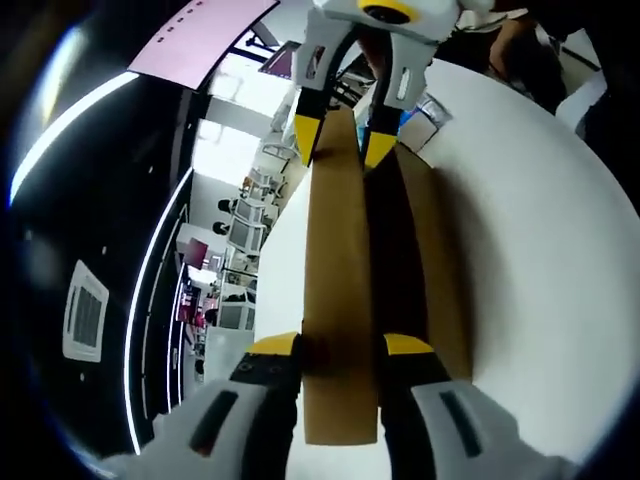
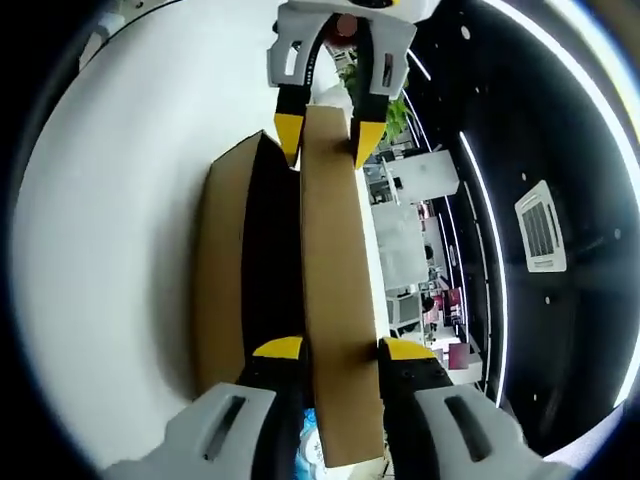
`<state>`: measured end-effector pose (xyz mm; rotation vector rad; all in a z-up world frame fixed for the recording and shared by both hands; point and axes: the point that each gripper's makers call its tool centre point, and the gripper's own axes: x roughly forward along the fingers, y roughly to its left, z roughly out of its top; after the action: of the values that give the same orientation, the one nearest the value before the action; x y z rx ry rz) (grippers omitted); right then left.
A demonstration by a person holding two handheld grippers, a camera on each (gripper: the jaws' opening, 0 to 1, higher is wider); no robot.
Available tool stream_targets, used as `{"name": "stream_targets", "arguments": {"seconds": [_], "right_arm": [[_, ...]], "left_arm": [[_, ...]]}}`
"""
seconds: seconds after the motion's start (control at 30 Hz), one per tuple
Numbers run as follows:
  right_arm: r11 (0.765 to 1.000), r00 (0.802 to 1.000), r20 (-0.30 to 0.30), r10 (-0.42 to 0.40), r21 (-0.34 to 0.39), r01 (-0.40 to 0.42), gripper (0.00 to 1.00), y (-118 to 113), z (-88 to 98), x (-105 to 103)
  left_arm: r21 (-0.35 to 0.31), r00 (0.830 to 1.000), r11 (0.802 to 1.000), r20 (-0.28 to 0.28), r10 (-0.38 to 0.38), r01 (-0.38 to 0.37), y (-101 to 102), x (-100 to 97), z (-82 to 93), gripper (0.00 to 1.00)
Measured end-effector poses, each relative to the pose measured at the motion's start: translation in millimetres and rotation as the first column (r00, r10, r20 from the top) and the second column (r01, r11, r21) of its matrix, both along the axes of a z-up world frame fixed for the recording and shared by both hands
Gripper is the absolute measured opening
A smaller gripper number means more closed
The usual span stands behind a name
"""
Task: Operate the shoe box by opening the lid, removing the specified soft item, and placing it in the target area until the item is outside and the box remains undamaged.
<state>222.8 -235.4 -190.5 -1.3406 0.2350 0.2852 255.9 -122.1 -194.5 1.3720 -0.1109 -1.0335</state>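
- While both views roll sideways, the room runs up one edge of each: a dark ceiling [image 1: 110,250] with thin light strips and a square vent [image 2: 541,228], and bright desks beyond the table.
- Across the other half spreads the white table [image 1: 540,260], bare around the box.
- On it stands the cardboard shoe box [image 2: 222,270], its inside dark; whatever lies within cannot be told.
- Its brown lid [image 1: 340,300] stands raised on edge above the opening, one gripper at each end.
- From the left gripper view, the left gripper [image 1: 340,345] clenches the near end of the lid, and the right gripper [image 1: 340,142] pinches the far end.
- From the right gripper view the same holds mirrored, plus green leaves [image 2: 395,115] past the far jaws.
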Motion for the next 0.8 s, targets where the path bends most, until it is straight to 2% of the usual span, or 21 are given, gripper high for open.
{"name": "stream_targets", "arguments": {"seconds": [0.27, 0.53, 0.8], "right_arm": [[0.999, 0.998, 0.057, -0.002, -0.034, 0.004, 0.27, 2.2, -11.2, -4.0], [0.999, 0.995, 0.100, 0.001, -0.032, 0.002, 0.28, 3.9, -19.4, -7.1], [1.000, 0.995, 0.100, 0.006, -0.024, -0.004, 0.28, 4.2, -28.7, -10.0]], "left_arm": [[-0.002, 0.998, 1.000, 0.056, 0.004, -0.004, 1.3, -0.2, -9.3, 0.30], [-0.004, 0.994, 1.000, 0.108, 0.025, -0.025, 2.6, -1.5, -17.5, 0.30], [0.005, 0.992, 1.000, 0.127, 0.030, -0.030, 3.4, -5.2, -27.5, 0.30]]}}
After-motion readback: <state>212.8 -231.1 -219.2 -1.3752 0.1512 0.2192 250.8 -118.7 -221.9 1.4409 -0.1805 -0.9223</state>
